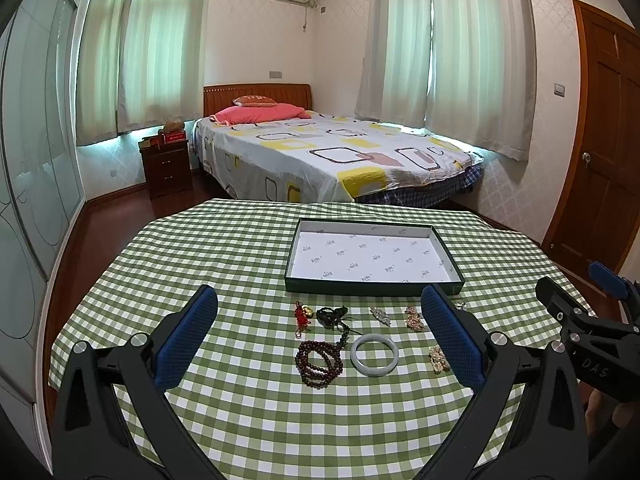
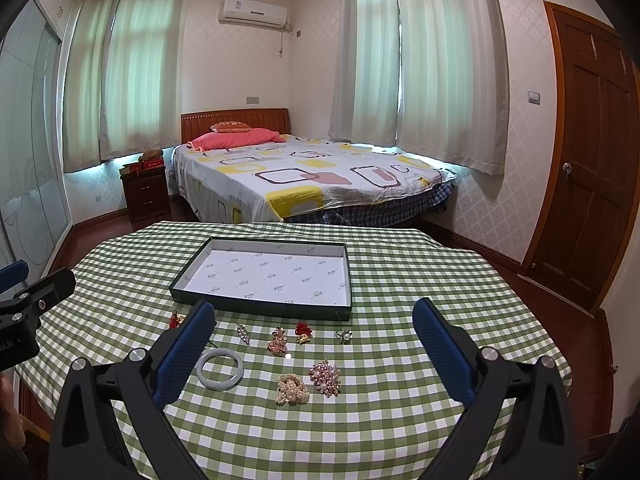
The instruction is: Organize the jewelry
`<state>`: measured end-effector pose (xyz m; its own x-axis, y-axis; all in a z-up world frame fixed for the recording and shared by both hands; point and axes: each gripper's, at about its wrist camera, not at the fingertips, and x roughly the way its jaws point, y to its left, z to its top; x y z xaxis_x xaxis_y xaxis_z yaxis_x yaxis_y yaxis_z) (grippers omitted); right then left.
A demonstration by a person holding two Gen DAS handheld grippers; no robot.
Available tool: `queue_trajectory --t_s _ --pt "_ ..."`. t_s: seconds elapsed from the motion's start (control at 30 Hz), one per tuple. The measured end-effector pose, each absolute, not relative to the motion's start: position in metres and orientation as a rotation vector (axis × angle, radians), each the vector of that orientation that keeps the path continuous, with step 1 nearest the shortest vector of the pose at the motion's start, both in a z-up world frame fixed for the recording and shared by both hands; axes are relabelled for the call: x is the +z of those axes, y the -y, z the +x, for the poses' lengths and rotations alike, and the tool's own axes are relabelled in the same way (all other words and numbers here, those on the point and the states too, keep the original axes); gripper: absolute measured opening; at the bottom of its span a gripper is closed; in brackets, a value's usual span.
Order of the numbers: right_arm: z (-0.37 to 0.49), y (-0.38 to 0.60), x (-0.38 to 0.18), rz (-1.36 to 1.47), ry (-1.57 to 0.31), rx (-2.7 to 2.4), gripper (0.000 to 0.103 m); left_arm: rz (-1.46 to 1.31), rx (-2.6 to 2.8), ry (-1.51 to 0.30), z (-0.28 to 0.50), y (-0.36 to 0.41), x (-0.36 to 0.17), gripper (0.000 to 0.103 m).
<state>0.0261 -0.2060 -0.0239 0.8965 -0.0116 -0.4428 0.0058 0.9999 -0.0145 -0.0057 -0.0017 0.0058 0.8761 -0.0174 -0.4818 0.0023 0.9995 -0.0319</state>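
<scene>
Nothing is picked up yet: both the left gripper [image 1: 320,336] and right gripper [image 2: 316,348] hover wide open and empty over the jewelry, the bangle [image 2: 219,369] nearest, and the next move looks like a pinch-and-lift into the empty tray [image 2: 262,304] beyond.

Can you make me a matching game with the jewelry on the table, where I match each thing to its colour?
Things:
1. bangle
2. bead string
3. pearl bracelet
4. box

Colours:
A. dark brown
B. dark green outside, white inside
C. pale whitish green
D. cream

Pairs: 1-C, 2-A, 3-D, 4-B.

The box sits open and empty on the checked tablecloth, behind the jewelry.
</scene>
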Motion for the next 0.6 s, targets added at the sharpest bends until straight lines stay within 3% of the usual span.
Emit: queue_trajectory --t_s 0.6 --pt "0.0255 0.2063 -0.0246 -0.011 -0.458 -0.007 0.097 -0.035 -0.008 -0.506 -0.0061 0.0019 0.0047 0.099"
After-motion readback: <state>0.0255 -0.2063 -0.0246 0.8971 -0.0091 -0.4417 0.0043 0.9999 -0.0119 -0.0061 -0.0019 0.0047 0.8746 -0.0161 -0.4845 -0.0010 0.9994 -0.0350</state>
